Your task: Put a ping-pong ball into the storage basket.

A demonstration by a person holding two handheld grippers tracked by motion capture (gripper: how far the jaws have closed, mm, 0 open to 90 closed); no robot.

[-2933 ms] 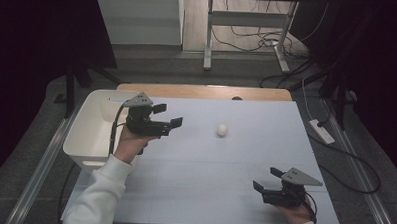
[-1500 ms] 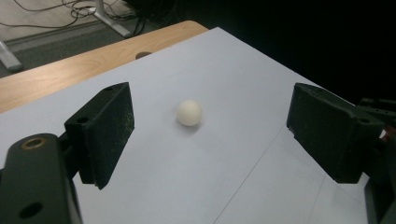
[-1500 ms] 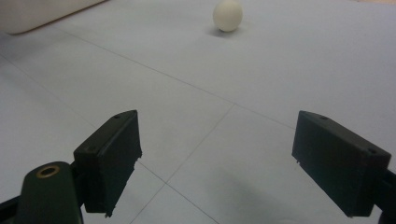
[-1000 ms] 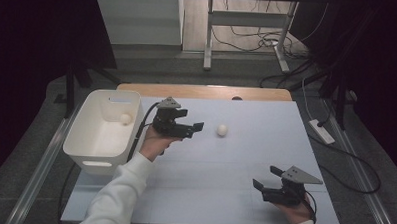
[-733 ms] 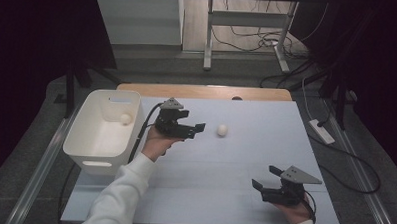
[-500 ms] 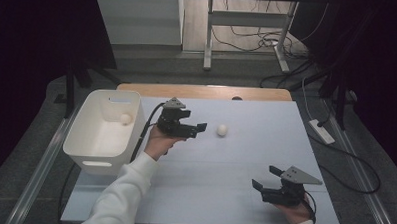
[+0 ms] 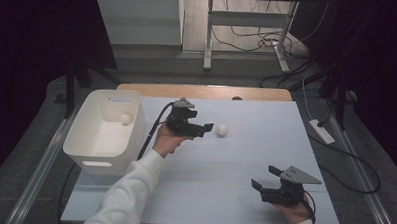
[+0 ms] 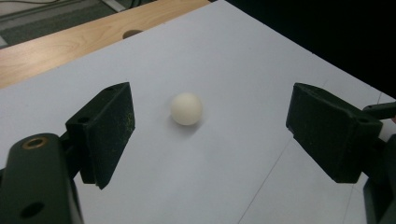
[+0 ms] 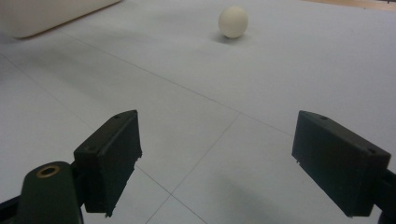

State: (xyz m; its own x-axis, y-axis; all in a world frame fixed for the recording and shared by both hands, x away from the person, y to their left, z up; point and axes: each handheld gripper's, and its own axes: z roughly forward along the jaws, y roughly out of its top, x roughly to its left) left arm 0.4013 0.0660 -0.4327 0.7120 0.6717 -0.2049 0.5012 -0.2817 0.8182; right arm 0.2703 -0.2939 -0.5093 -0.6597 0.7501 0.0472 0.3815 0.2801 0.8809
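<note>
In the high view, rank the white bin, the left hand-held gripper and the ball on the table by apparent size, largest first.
1. white bin, by far the largest.
2. left hand-held gripper, clearly smaller than the bin.
3. ball on the table, the smallest, just beyond the open jaws.
All three lie at a similar distance from the camera, so the order is safe.

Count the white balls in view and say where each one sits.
2. One ball lies inside the white bin at the table's left. The other ball rests on the white table sheet, just ahead of the left gripper, whose jaws stand open.
</note>
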